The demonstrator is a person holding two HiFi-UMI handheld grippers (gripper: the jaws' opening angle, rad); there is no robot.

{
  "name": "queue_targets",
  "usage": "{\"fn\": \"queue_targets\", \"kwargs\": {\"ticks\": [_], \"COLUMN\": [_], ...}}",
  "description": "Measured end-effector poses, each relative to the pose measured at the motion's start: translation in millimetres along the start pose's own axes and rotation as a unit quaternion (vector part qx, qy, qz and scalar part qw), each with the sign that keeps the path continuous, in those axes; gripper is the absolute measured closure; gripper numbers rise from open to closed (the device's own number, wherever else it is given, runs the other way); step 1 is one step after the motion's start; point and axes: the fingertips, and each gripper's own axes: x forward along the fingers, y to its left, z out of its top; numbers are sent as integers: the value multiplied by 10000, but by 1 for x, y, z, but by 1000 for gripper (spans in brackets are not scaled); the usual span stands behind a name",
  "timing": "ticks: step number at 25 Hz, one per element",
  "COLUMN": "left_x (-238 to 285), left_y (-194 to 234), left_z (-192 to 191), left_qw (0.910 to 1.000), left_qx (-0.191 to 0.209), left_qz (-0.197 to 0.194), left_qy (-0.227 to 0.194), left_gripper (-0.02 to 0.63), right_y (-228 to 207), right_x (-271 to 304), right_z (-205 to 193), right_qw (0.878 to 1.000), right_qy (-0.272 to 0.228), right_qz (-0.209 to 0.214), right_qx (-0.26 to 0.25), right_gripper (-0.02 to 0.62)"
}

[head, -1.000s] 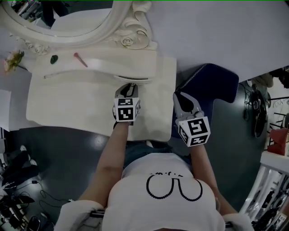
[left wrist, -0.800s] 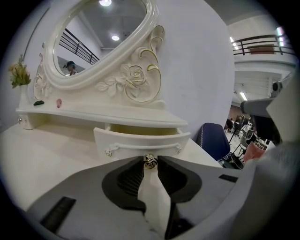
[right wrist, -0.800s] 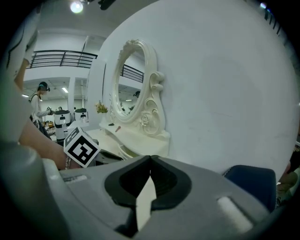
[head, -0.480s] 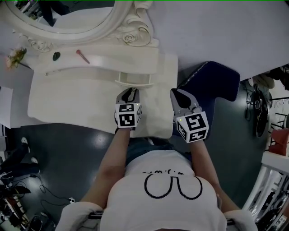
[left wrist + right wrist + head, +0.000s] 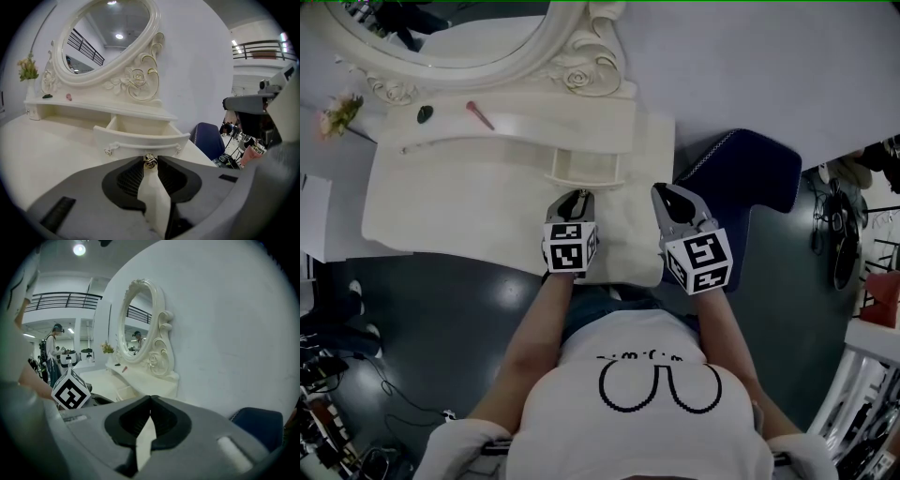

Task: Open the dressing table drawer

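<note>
The small cream drawer [image 5: 584, 170] under the dressing table's shelf stands pulled out, its inside showing. In the left gripper view its curved front [image 5: 140, 140] faces me, with a little gold knob [image 5: 150, 161] at the middle. My left gripper [image 5: 575, 196] [image 5: 150, 159] is shut on that knob, pads pinching it from both sides. My right gripper [image 5: 662, 191] [image 5: 150, 397] hovers over the table's right end, apart from the drawer, shut with nothing between its tips.
An oval mirror [image 5: 450, 37] in a carved cream frame stands at the back. On the shelf lie a pink stick [image 5: 480, 114] and a dark green piece [image 5: 425, 113]; flowers [image 5: 337, 117] stand at the far left. A dark blue chair [image 5: 741, 178] is right of the table [image 5: 441, 206].
The left gripper has drawn back toward the person with the knob, and the drawer has slid out from under the shelf. The right gripper has hardly moved.
</note>
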Motion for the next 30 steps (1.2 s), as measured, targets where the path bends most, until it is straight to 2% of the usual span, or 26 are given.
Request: {"fn": "queue_targets", "kwargs": {"ticks": [7, 16, 21, 25, 27, 29, 30], "left_x": [-11, -56, -76, -94, -102, -109, -111], "left_y": [4, 32, 50, 54, 55, 58, 59], "left_z": [6, 62, 110, 143, 157, 171, 177], "left_qw": [9995, 9965, 9902, 9822, 9777, 9735, 9716], "left_qx": [-250, -117, 298, 706, 870, 955, 992], "left_qz": [-195, 39, -18, -242, -357, -436, -478], "left_qy": [3, -826, -1366, -1726, -1877, -2030, -2092], "left_gripper": [485, 482, 482, 483, 510, 593, 607], "right_y": [0, -4, -4, 3, 6, 10, 13], "right_x": [-2, -8, -8, -11, -13, -15, -16], "right_z": [6, 28, 46, 63, 72, 81, 86], "right_qw": [10000, 9990, 9975, 9948, 9928, 9908, 9900], "right_qy": [-71, -310, -462, -664, -779, -875, -914], "right_qz": [-58, -307, -525, -775, -915, -1027, -1070], "right_qx": [-15, -15, 10, -8, -20, -74, -113], "right_gripper": [598, 598, 598, 598, 598, 598, 598]}}
